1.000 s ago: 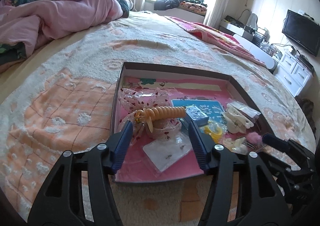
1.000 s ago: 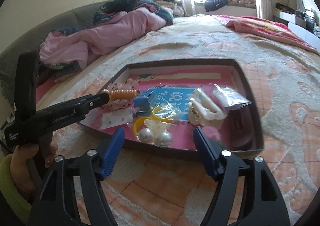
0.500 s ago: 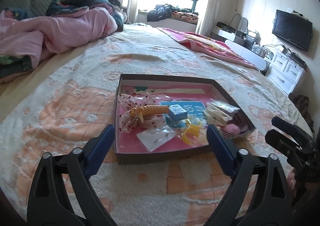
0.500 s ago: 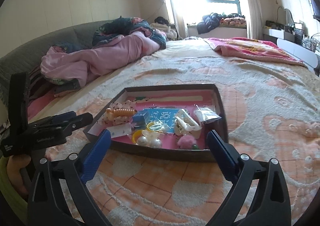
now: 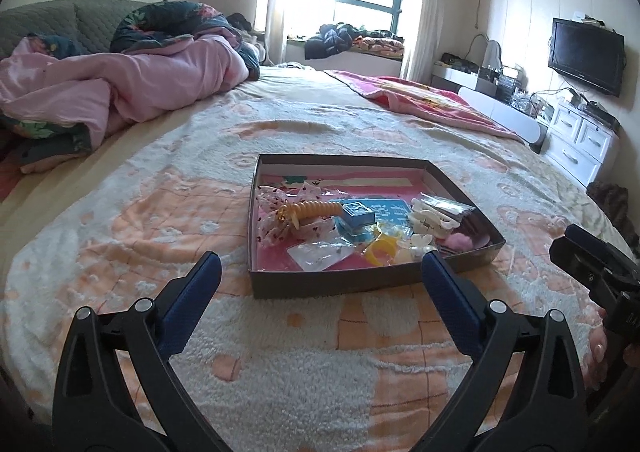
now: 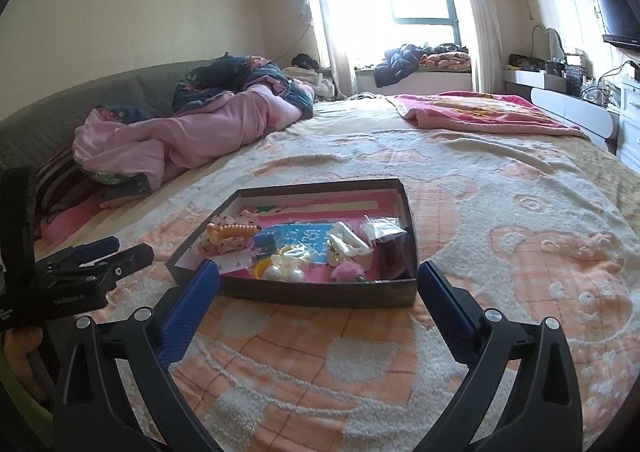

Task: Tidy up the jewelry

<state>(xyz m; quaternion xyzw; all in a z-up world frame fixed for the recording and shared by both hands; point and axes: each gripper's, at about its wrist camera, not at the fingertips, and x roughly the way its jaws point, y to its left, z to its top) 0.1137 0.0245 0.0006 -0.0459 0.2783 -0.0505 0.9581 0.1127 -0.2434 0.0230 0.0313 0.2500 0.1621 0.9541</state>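
Note:
A shallow dark box (image 5: 332, 286) with a pink floor lies on the bed blanket. In it are an orange spiral hair clip (image 5: 316, 208), a small blue box (image 5: 358, 214), a white claw clip (image 5: 430, 214), a yellow ring (image 5: 382, 250) and a clear bag (image 5: 320, 254). The right wrist view shows the same box (image 6: 320, 296) with pearl beads (image 6: 286, 273) and a pink pompom (image 6: 346, 272). My left gripper (image 5: 320, 258) and right gripper (image 6: 318, 267) hover in front of the box's near wall, with their jaws opening wide and nothing between them.
The box rests on a peach and white blanket (image 5: 280, 364). A heaped pink quilt (image 5: 120, 88) lies at the far left and a pink throw (image 6: 480, 112) at the far right. White drawers (image 5: 580, 140) and a wall television (image 5: 586, 50) stand beyond the bed's right edge.
Both grippers have pulled back out of the box and risen, and their jaws have spread wide. The orange hair clip and the pearl beads stay in the box.

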